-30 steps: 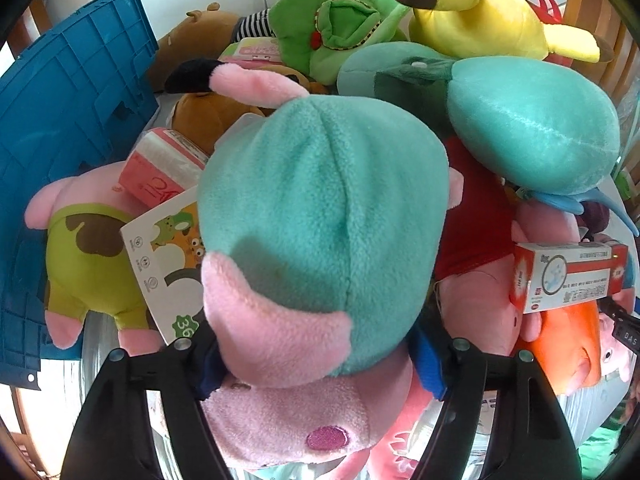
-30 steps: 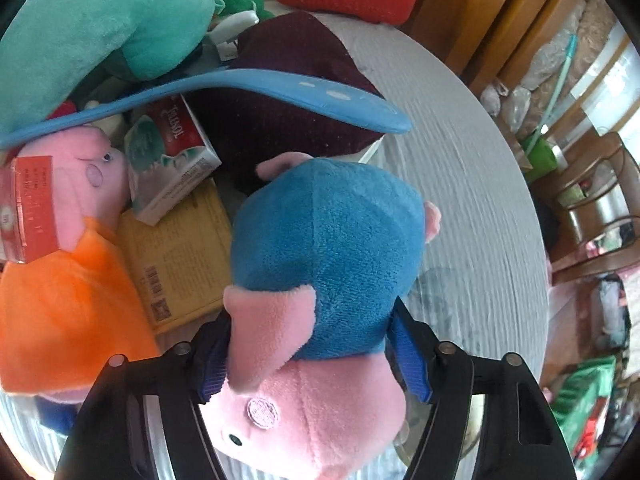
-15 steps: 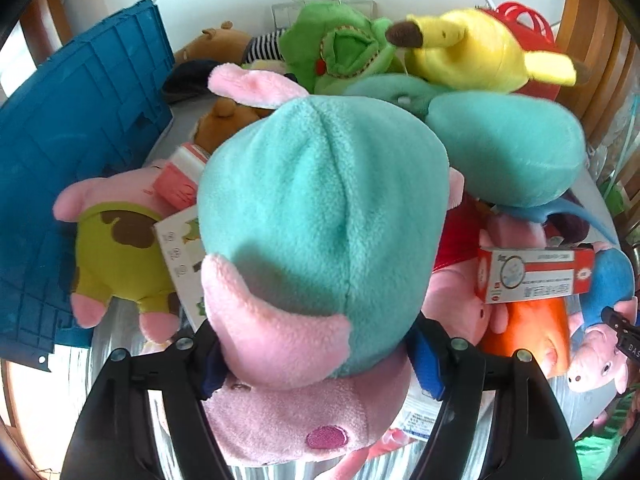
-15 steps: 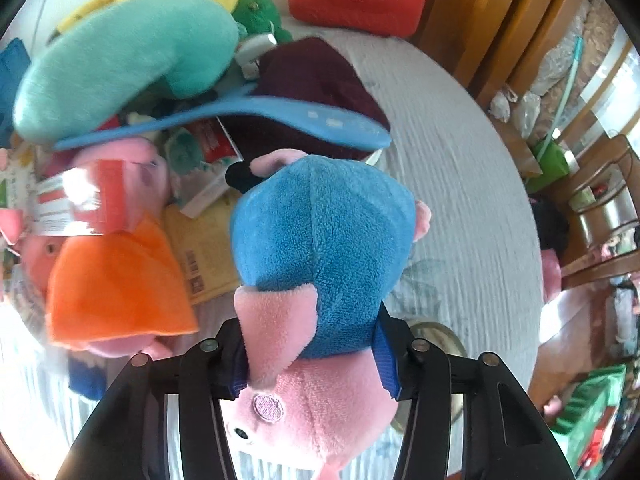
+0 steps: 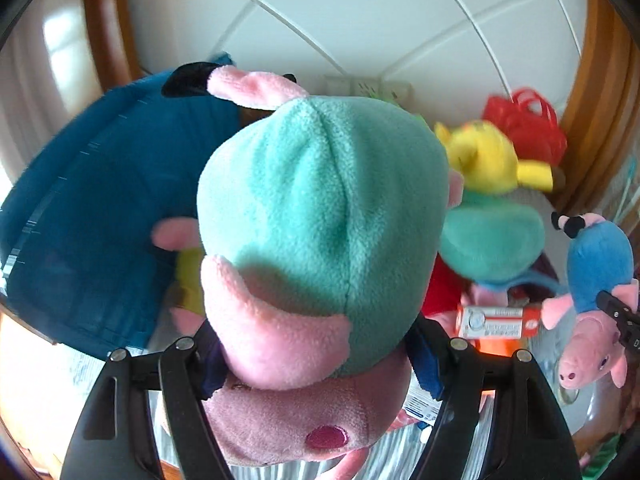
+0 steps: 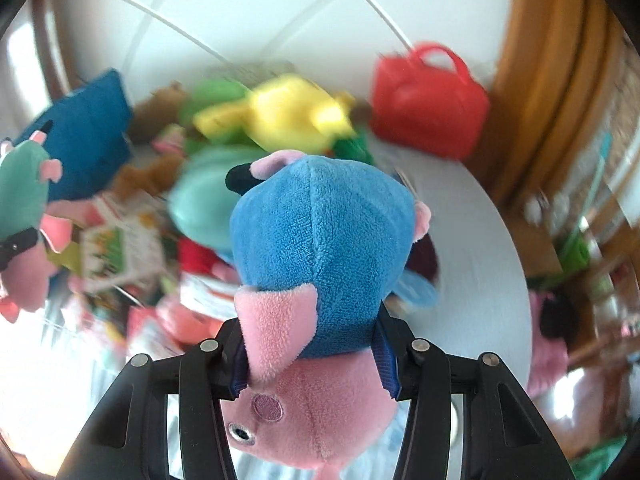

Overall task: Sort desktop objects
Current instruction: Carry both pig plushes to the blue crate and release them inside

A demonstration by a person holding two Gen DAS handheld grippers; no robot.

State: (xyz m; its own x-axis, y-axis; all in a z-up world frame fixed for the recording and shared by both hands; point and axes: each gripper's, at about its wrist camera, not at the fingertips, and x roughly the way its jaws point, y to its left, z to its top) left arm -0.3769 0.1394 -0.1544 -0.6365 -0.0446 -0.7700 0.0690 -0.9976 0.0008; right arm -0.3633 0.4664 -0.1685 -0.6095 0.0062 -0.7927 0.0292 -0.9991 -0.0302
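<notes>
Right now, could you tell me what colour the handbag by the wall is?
The handbag is red; the right wrist view shows it best.

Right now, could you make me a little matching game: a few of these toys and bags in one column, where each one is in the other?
Things:
1. pig plush in teal dress
2. pig plush in blue outfit
3. red handbag
4. yellow plush

Places:
a. standing at the table's far edge
b. clamped in the right gripper
c. on top of the toy pile
d. clamped in the left gripper

Pairs: 1-d, 2-b, 3-a, 4-c
</notes>
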